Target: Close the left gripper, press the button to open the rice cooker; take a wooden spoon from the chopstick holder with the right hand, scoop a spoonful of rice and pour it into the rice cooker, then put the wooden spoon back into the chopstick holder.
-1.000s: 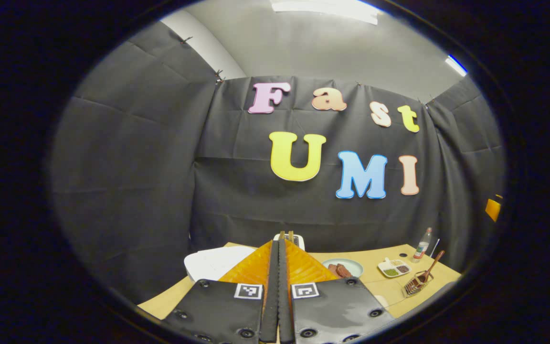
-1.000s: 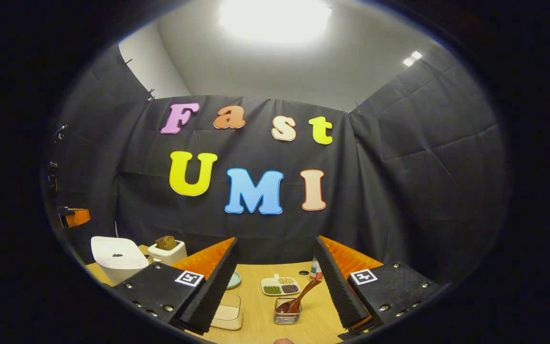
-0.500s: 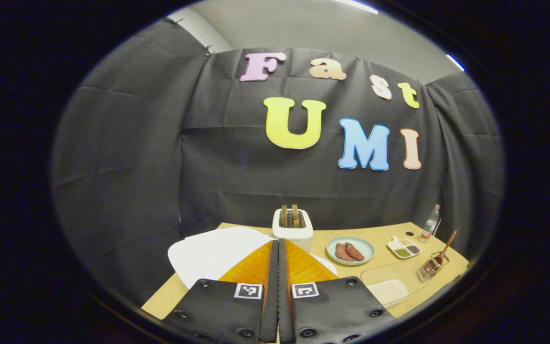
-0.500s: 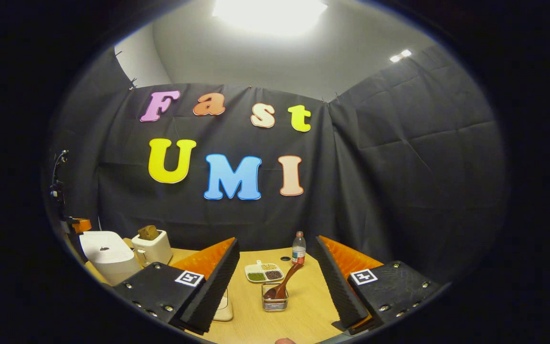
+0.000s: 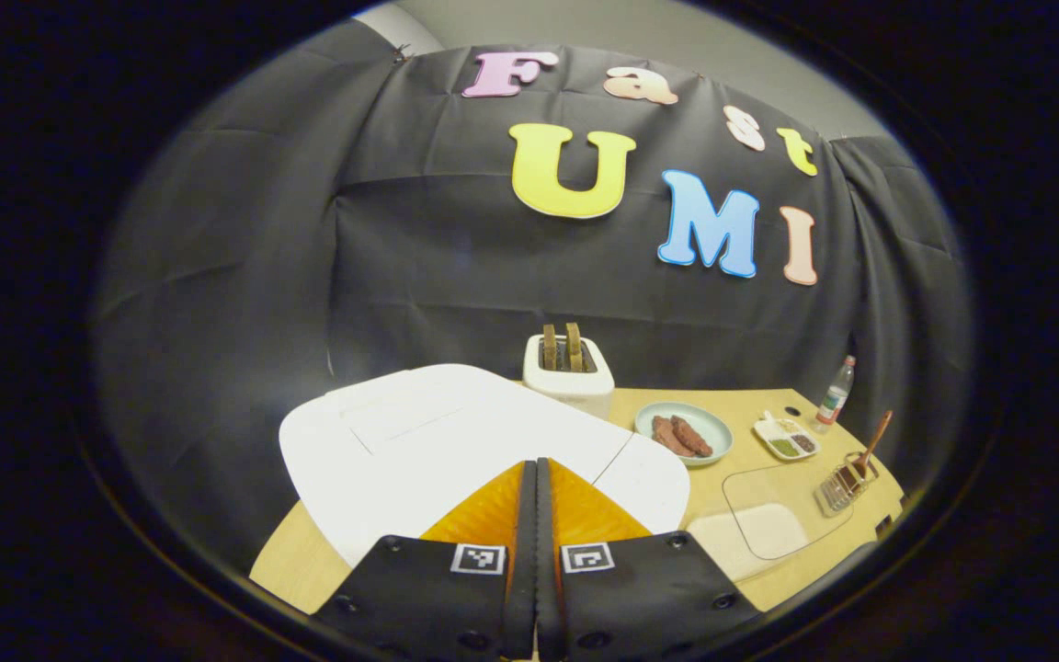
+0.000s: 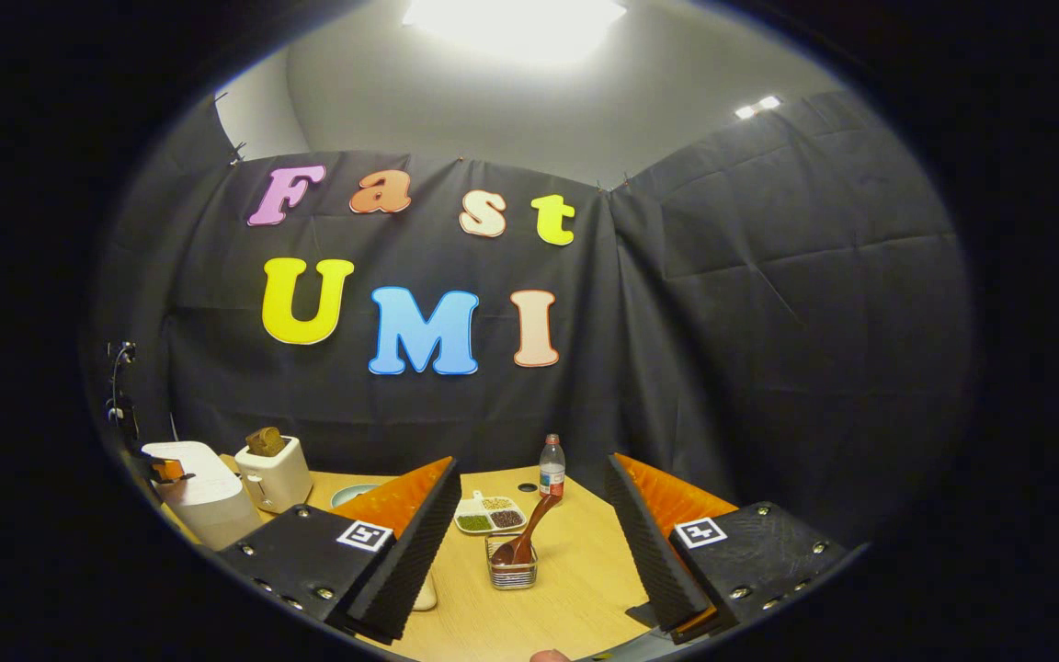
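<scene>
Left gripper view showed the left hand-held gripper (image 5: 535, 552) fully closed and empty above the white rice cooker (image 5: 419, 441), where an off-centre press could miss the button, while right gripper view showed the right hand-held gripper (image 6: 529, 542) wide open, empty, facing the wooden spoon (image 6: 523, 538) in the chopstick holder (image 6: 512, 572) on the worktop (image 6: 575, 570).

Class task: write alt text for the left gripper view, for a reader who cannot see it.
Shut tongs hang over the closed white rice cooker on a wooden table. Behind it stands a toaster with two slices; to the right sit a plate, a small dish, a bottle and a wire holder with a wooden spoon in it.
</scene>
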`<state>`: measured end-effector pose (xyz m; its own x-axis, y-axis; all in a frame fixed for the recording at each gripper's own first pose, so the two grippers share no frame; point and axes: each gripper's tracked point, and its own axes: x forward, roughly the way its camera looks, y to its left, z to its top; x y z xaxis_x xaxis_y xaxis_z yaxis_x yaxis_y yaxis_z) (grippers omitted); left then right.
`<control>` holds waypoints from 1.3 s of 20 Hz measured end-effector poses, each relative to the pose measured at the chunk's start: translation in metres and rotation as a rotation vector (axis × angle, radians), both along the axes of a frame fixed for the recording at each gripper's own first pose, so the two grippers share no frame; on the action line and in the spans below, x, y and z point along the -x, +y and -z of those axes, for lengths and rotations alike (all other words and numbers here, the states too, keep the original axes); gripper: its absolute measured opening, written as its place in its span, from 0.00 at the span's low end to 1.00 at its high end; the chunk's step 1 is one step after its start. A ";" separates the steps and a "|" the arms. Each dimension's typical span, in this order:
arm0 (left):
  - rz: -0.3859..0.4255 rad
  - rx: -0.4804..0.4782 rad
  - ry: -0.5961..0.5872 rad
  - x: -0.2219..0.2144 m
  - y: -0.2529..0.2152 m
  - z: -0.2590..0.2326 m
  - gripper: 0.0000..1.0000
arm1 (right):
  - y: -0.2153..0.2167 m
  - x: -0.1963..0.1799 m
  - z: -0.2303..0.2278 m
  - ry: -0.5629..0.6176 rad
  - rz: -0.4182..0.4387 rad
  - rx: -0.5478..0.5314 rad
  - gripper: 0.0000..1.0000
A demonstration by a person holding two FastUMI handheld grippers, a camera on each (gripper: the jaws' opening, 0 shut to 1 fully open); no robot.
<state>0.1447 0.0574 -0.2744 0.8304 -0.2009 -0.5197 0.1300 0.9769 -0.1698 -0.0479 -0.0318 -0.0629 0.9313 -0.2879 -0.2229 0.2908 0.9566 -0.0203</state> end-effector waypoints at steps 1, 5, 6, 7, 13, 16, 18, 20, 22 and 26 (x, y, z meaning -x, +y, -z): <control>0.007 0.005 0.009 0.001 -0.002 0.004 0.08 | 0.003 -0.002 -0.002 -0.002 -0.006 -0.002 0.96; 0.006 0.014 -0.011 0.003 -0.003 0.006 0.08 | 0.012 -0.009 -0.019 -0.043 -0.038 0.006 0.96; 0.000 0.032 0.003 0.005 -0.003 0.011 0.08 | 0.015 -0.011 -0.022 -0.047 -0.047 0.013 0.96; -0.008 0.056 -0.011 0.005 -0.001 0.010 0.08 | 0.019 -0.013 -0.021 -0.047 -0.057 0.018 0.96; -0.025 0.050 0.006 0.001 -0.001 0.003 0.09 | 0.036 -0.025 -0.022 -0.049 -0.155 0.010 0.96; -0.075 0.052 -0.039 -0.005 0.009 -0.029 0.08 | 0.030 -0.037 -0.025 -0.053 -0.195 -0.022 0.96; -0.095 0.031 -0.077 -0.014 0.015 -0.049 0.09 | 0.030 -0.039 -0.018 -0.043 -0.219 -0.053 0.96; -0.110 -0.009 -0.111 -0.018 0.022 -0.066 0.09 | 0.030 -0.042 -0.013 -0.033 -0.247 -0.065 0.96; -0.129 -0.060 -0.149 -0.017 0.029 -0.084 0.09 | 0.019 -0.047 -0.005 -0.020 -0.256 -0.059 0.96; -0.159 -0.083 -0.235 -0.016 0.029 -0.135 0.08 | 0.007 -0.057 0.001 -0.020 -0.265 -0.086 0.96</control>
